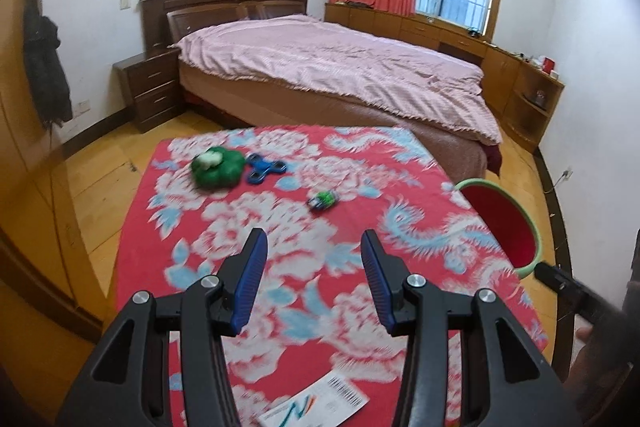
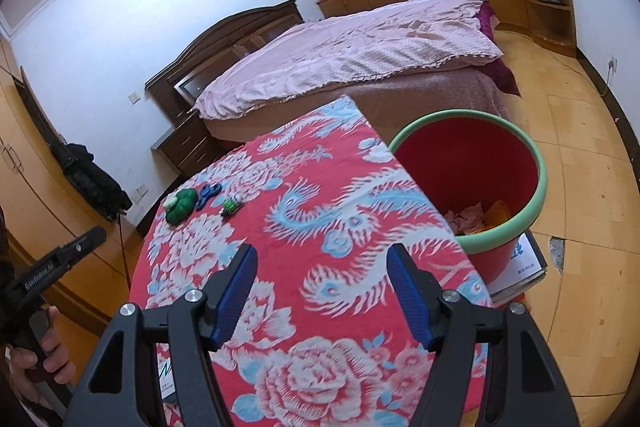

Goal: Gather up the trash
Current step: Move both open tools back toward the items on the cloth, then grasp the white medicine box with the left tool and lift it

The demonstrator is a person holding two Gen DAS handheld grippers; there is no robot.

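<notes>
Left wrist view: the left hand-held gripper (image 1: 314, 247) is held open and empty above the desk (image 1: 400, 163), a printed card (image 1: 316, 403) seen at bottom centre. Right wrist view: the right hand-held gripper (image 2: 322, 263) is spread wide, empty; crumpled trash (image 2: 476, 217) is seen inside the red bin (image 2: 472, 163), centre right.

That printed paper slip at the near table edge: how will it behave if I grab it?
The paper slip looks thin and flat, so it is probably light and floppy. Lying flush on the tablecloth, it may slide or bunch the cloth rather than lift. Pinching its overhanging edge seems easier.
</notes>
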